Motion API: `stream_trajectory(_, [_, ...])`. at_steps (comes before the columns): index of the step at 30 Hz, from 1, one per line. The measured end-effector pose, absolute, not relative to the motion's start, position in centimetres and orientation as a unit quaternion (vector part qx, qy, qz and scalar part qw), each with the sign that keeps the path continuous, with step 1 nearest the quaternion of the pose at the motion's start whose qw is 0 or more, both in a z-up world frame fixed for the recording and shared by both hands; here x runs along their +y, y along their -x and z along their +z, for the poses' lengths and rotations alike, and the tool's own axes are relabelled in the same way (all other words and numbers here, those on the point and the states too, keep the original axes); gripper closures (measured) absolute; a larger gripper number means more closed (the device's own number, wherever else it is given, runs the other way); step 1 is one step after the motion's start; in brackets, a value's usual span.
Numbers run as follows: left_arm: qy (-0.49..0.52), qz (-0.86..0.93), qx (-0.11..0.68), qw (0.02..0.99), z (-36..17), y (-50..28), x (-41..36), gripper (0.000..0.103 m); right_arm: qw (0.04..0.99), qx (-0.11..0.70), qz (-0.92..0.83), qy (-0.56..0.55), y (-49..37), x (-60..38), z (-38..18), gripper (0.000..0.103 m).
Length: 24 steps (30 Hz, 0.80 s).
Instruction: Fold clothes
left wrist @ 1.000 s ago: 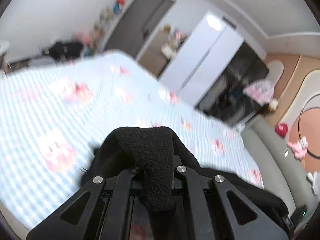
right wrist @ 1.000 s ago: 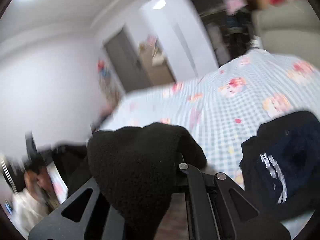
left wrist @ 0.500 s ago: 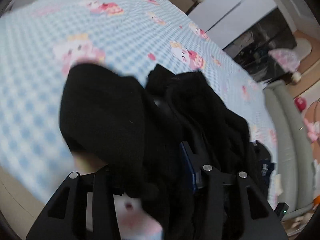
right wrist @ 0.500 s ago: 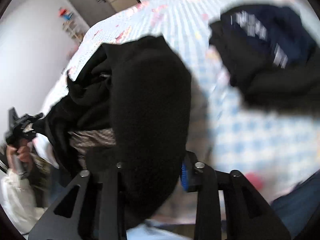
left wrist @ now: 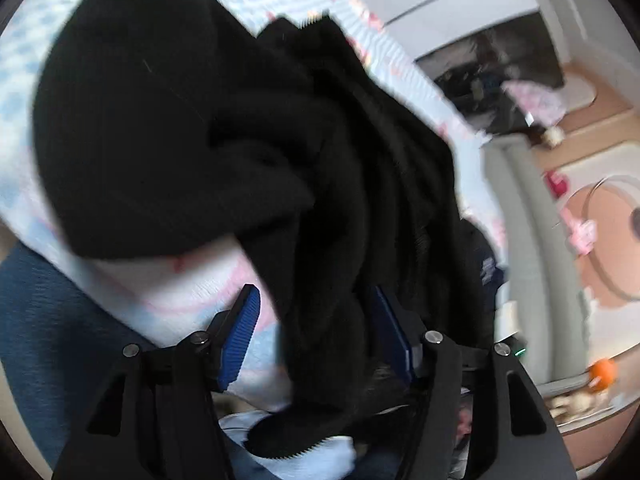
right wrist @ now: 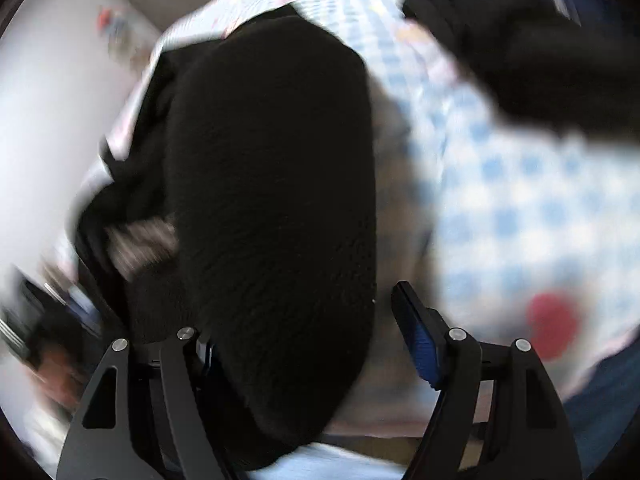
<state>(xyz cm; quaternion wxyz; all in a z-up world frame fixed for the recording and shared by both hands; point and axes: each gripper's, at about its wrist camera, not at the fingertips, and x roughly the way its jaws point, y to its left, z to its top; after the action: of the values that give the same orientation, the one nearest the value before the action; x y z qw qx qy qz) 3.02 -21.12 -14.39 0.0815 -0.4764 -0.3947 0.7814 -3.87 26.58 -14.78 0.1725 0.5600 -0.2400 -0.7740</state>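
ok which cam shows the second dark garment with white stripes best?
Right wrist: the striped dark garment fills the upper right on the checked bedsheet, though blurred. Left wrist shows only a sliver past the black fleece.

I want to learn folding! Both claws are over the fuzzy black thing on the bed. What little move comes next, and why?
Probably lift both grippers back, clear of the black garment. The left gripper and right gripper are opening, their blue pads no longer pinching the cloth, which lies bunched on the checked bedsheet. Once clear, they could pick a fresh edge to straighten it.
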Motion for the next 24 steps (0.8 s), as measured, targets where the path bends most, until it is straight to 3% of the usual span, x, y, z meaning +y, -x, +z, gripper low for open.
stream_trajectory(2, [0.488,0.766,-0.407,0.101,-16.1,-1.9,-19.6,0.028,0.196,-0.280,-0.747,-0.570,4.4,25.8,-15.9,0.028])
stream_trajectory(3, [0.492,0.767,-0.398,0.105,-16.6,-1.3,-18.9,0.027,0.201,-0.246,-0.756,-0.572,4.4,25.0,-15.6,0.028])
stream_trajectory(6, [0.504,0.786,-0.345,0.099,-16.5,-1.2,-17.0,0.028,0.201,-0.183,-0.778,-0.566,4.1,24.2,-14.9,0.028])
stream_trajectory(7, [0.503,0.789,-0.338,0.098,-16.4,-1.2,-16.7,0.036,0.204,-0.183,-0.779,-0.564,4.3,24.2,-14.8,0.029])
stream_trajectory(8, [0.505,0.790,-0.335,0.094,-16.3,-0.9,-16.5,0.067,0.211,-0.187,-0.778,-0.562,4.6,24.0,-14.6,0.038])
stream_trajectory(9, [0.507,0.791,-0.332,0.090,-16.1,-0.6,-16.3,0.075,0.219,-0.191,-0.776,-0.559,5.0,23.9,-14.4,0.062])
stream_trajectory(10, [0.488,0.804,-0.325,0.097,-14.3,0.1,-16.2,0.081,0.226,-0.195,-0.775,-0.557,5.3,23.7,-14.2,0.074])
stream_trajectory(11, [0.467,0.818,-0.318,0.105,-12.3,0.8,-16.2,0.082,0.239,-0.194,-0.781,-0.544,5.7,23.5,-13.1,0.094])
stream_trajectory(15, [0.359,0.878,-0.292,0.125,-3.6,3.1,-16.3,0.083,0.306,-0.193,-0.842,-0.401,6.2,23.7,-2.1,0.095])
stream_trajectory(18, [0.294,0.891,-0.324,0.120,0.4,3.4,-17.5,0.076,0.334,-0.215,-0.867,-0.302,5.1,25.3,5.1,0.094])
stream_trajectory(19, [0.308,0.886,-0.321,0.129,-0.1,3.7,-17.1,0.064,0.329,-0.217,-0.866,-0.307,5.1,25.3,5.0,0.094])
stream_trajectory(20, [0.325,0.881,-0.316,0.138,-0.8,3.9,-16.7,0.042,0.318,-0.215,-0.865,-0.324,5.2,25.1,4.2,0.089])
stream_trajectory(21, [0.351,0.872,-0.308,0.148,-2.5,4.0,-16.1,0.035,0.308,-0.213,-0.862,-0.341,5.3,24.8,3.3,0.080])
stream_trajectory(23, [0.433,0.827,-0.315,0.172,-8.2,5.4,-14.0,0.034,0.280,-0.204,-0.848,-0.402,5.8,24.0,-1.4,0.071])
stream_trajectory(24, [0.470,0.811,-0.312,0.155,-10.9,5.6,-13.1,0.039,0.262,-0.202,-0.837,-0.436,6.0,23.7,-4.1,0.071])
